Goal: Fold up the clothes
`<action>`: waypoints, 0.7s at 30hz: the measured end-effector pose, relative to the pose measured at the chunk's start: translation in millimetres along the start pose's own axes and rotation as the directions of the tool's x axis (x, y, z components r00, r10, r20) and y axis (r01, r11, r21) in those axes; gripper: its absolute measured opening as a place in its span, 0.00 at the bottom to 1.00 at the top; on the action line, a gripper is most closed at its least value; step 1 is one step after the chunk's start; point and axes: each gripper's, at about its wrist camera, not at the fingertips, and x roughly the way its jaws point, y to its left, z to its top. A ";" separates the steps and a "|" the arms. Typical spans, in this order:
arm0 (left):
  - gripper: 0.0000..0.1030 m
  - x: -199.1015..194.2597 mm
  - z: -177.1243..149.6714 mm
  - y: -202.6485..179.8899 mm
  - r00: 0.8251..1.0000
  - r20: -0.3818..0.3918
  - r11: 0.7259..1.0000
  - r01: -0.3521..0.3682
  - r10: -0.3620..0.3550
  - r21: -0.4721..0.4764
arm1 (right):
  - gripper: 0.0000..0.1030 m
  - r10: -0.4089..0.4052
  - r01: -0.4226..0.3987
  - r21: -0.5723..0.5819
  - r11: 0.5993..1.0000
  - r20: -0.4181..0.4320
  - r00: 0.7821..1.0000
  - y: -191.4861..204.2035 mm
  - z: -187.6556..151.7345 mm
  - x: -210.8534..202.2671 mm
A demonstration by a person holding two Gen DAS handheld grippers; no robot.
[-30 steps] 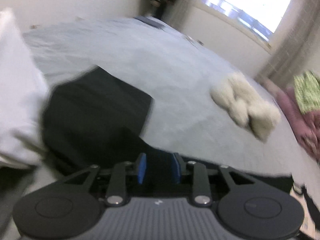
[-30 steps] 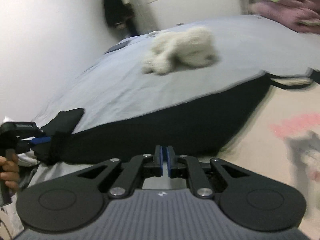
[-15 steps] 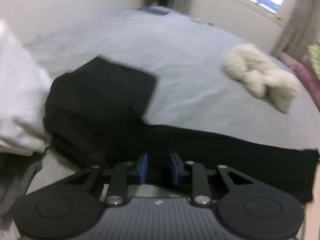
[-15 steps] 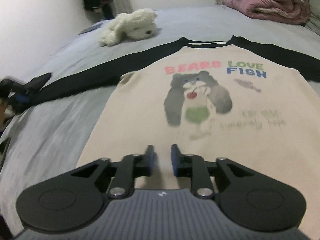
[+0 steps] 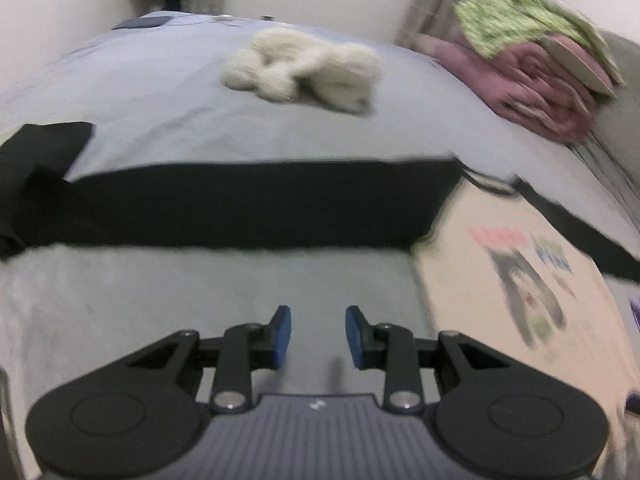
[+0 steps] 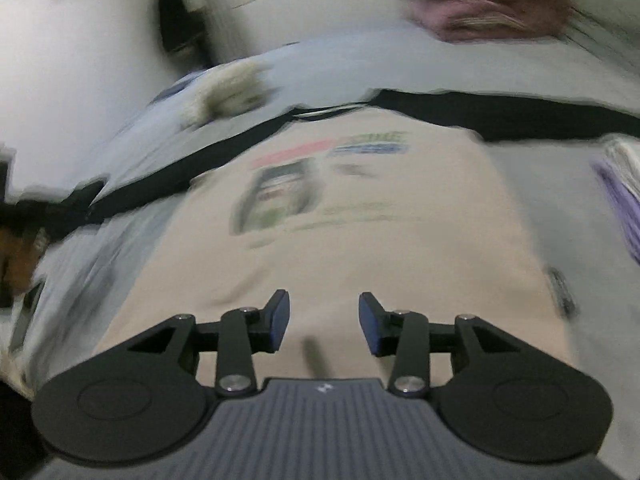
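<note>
A cream shirt [image 6: 360, 216] with black sleeves and a bear print lies spread flat on the grey bed. In the left wrist view its body [image 5: 520, 280] is at the right and one black sleeve [image 5: 248, 204] stretches straight across to the left. My left gripper [image 5: 318, 336] is open over bare sheet just in front of that sleeve. My right gripper [image 6: 324, 322] is open above the shirt's lower hem, with nothing between its fingers. The other black sleeve [image 6: 500, 116] runs off to the right.
A cream plush toy [image 5: 304, 68] lies further up the bed. Folded pink and green blankets [image 5: 528, 64] are stacked at the far right. A dark folded garment [image 5: 36, 160] lies at the left. Something purple [image 6: 620, 200] sits by the shirt's right side.
Both grippers have opened: the left let go of the black sleeve, the right let go of the shirt. Both drew back, and the shirt now lies spread flat on the bed.
</note>
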 end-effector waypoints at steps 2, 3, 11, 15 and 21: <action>0.30 -6.2 -15.9 -23.6 1.000 -0.005 0.999 0.025 -0.024 0.028 | 0.42 -0.022 0.021 0.045 0.999 0.005 1.000 -15.8 0.0 -5.7; 0.30 -11.3 -23.2 -33.6 0.999 -0.005 0.998 0.042 -0.042 0.039 | 0.42 -0.033 0.032 0.068 0.997 0.007 0.999 -23.7 0.0 -8.6; 0.35 -10.2 -77.1 -86.9 0.990 -0.102 0.991 0.108 -0.099 0.083 | 0.41 -0.108 0.104 0.191 0.976 0.006 0.994 -73.3 -1.4 -29.8; 0.26 -15.7 -88.7 -92.2 0.993 -0.112 0.990 0.061 -0.046 0.130 | 0.39 -0.136 0.136 0.145 0.980 -0.013 0.991 -70.9 -8.7 -34.7; 0.20 -37.3 -93.6 -79.0 0.987 -0.160 0.995 0.034 -0.018 0.097 | 0.35 -0.153 0.146 0.225 0.963 0.013 0.988 -88.7 -14.9 -56.7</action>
